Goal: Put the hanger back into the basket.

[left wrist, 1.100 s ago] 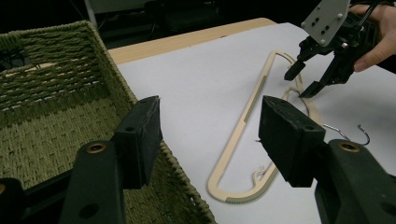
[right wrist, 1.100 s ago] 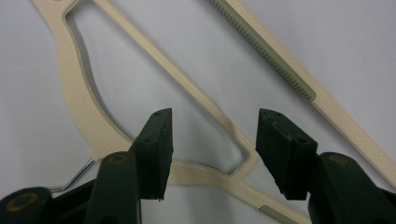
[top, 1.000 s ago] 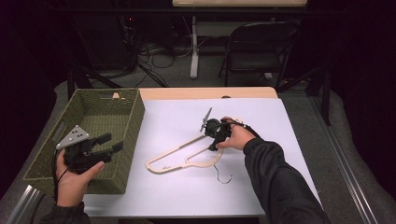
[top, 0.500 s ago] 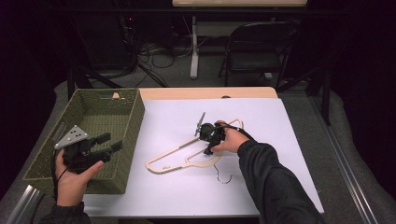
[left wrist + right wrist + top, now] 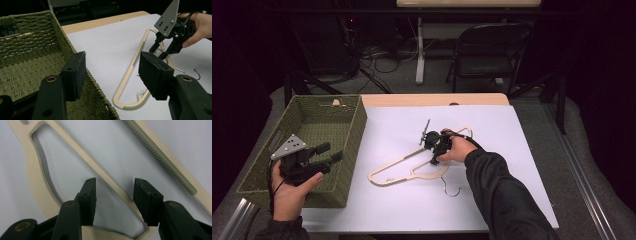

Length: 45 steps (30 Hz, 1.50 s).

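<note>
- While my right gripper [image 5: 435,150] straddles the cream hanger [image 5: 412,167] bar, jaws parted, nothing is clamped.
- Hanger lies flat, just right of the green basket [image 5: 347,150].
- My left gripper [image 5: 324,152] hovers over that basket, wide open, empty.

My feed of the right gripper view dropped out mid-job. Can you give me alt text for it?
The right gripper, fingers open, straddles a thin bar of the cream clothes hanger, which lies flat on the white table cover. A ribbed bar of the hanger runs diagonally at the upper right.
</note>
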Each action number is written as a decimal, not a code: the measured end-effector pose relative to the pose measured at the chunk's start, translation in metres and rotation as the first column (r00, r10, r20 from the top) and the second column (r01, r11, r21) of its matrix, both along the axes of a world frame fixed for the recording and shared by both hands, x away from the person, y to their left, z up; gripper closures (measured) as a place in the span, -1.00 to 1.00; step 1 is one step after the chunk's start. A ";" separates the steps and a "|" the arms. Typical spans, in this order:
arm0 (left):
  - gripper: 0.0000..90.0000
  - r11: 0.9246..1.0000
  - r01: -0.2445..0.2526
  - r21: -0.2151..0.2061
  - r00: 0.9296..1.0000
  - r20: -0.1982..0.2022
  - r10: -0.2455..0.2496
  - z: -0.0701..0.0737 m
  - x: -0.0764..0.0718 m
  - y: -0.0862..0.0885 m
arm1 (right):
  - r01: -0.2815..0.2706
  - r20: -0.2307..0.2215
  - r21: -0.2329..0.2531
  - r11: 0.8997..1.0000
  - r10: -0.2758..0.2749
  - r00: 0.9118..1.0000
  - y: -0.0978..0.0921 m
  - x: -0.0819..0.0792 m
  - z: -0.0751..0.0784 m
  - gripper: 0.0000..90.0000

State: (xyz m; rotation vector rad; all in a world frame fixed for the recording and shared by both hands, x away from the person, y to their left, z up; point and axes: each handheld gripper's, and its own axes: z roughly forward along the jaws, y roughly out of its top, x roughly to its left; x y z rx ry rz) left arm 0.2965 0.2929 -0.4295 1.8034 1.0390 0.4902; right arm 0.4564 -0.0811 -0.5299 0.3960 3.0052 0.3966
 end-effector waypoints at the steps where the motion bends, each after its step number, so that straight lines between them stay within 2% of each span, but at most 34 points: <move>1: -0.12 1.000 0.003 0.000 1.000 -0.001 -0.003 0.000 0.000 0.000 | -0.011 0.001 -0.013 1.000 0.011 1.000 0.002 0.000 0.000 0.22; 6: -0.12 1.000 0.004 0.001 1.000 -0.001 -0.004 0.000 0.000 0.000 | -0.021 -0.012 -0.035 0.999 0.021 1.000 0.008 0.001 0.001 0.26; 10: -0.12 1.000 0.002 -0.001 1.000 -0.001 -0.002 -0.001 0.000 0.000 | -0.022 -0.032 -0.041 0.999 0.020 0.999 0.009 0.003 0.001 0.39; 12: -0.12 1.000 0.002 -0.003 1.000 0.000 -0.002 0.000 0.000 0.000 | -0.025 -0.036 -0.044 0.999 0.023 0.999 0.009 0.003 0.001 0.40; 14: -0.12 1.000 0.000 -0.004 1.000 0.002 0.000 0.000 0.000 0.000 | -0.035 -0.034 -0.053 0.998 0.033 0.999 0.010 0.003 0.001 0.43; 15: -0.12 1.000 -0.004 -0.008 1.000 0.003 0.004 0.000 0.000 0.000 | -0.051 -0.050 -0.087 0.995 0.047 0.998 0.010 0.002 0.003 0.46; 16: -0.12 1.000 -0.003 -0.008 1.000 0.005 0.003 0.001 -0.001 0.001 | -0.056 -0.040 -0.074 0.996 0.053 0.998 0.010 0.000 0.002 0.49; 20: -0.12 1.000 -0.006 -0.007 1.000 0.005 0.006 0.001 -0.001 0.001 | -0.103 -0.066 -0.112 0.988 0.096 0.993 0.006 -0.005 0.002 0.69; 21: -0.12 1.000 -0.006 -0.007 1.000 0.005 0.006 0.001 -0.001 0.001 | -0.103 -0.066 -0.112 0.988 0.096 0.993 0.006 -0.005 0.002 0.69; 22: -0.12 1.000 -0.007 -0.009 1.000 0.004 0.007 0.001 -0.001 0.001 | -0.114 -0.096 -0.123 0.986 0.103 0.990 0.003 -0.008 0.003 0.84; 25: -0.12 1.000 -0.002 -0.004 1.000 0.002 0.002 0.001 -0.001 -0.001 | -0.094 -0.131 -0.115 0.989 0.079 0.988 -0.002 -0.011 0.003 0.90; 30: -0.12 1.000 0.026 0.009 1.000 0.009 -0.026 0.002 -0.002 -0.007 | -0.094 -0.133 -0.093 0.991 0.081 0.988 -0.006 -0.012 0.004 0.90; 31: -0.12 0.999 0.049 0.020 0.999 0.018 -0.049 0.003 -0.003 -0.012 | -0.096 -0.130 -0.090 0.991 0.084 0.988 -0.006 -0.014 0.005 0.90; 33: -0.12 0.998 0.060 0.027 0.998 0.026 -0.060 0.003 -0.004 -0.015 | -0.104 -0.132 -0.086 0.991 0.093 0.987 -0.007 -0.015 0.006 0.90; 34: -0.12 0.996 0.088 0.034 0.995 0.039 -0.089 0.003 -0.005 -0.021 | -0.111 -0.133 -0.084 0.990 0.100 0.986 -0.007 -0.017 0.007 0.90; 35: -0.12 0.996 0.088 0.034 0.995 0.039 -0.089 0.003 -0.005 -0.021 | -0.111 -0.133 -0.084 0.990 0.100 0.986 -0.007 -0.017 0.007 0.90; 36: -0.12 0.993 0.114 0.031 0.993 0.041 -0.115 0.002 -0.006 -0.028 | -0.122 -0.133 -0.083 0.989 0.110 0.985 -0.007 -0.020 0.010 0.90; 40: -0.12 0.981 0.185 0.049 0.982 0.025 -0.187 -0.007 -0.006 -0.051 | -0.131 -0.142 -0.057 0.990 0.122 0.982 -0.010 -0.029 0.017 0.90; 41: -0.12 0.981 0.185 0.049 0.982 0.025 -0.187 -0.007 -0.006 -0.051 | -0.131 -0.142 -0.057 0.990 0.122 0.982 -0.010 -0.029 0.017 0.90; 42: -0.12 0.976 0.208 0.061 0.978 0.015 -0.210 -0.011 -0.006 -0.058 | -0.136 -0.143 -0.031 0.990 0.130 0.981 -0.012 -0.033 0.021 0.90; 43: -0.12 0.965 0.248 0.083 0.969 -0.005 -0.249 -0.019 -0.005 -0.074 | -0.143 -0.139 -0.027 0.989 0.138 0.981 -0.014 -0.035 0.023 0.90; 45: -0.12 0.952 0.287 0.107 0.958 -0.018 -0.287 -0.027 -0.005 -0.090 | -0.146 -0.145 -0.022 0.989 0.142 0.979 -0.016 -0.040 0.028 0.90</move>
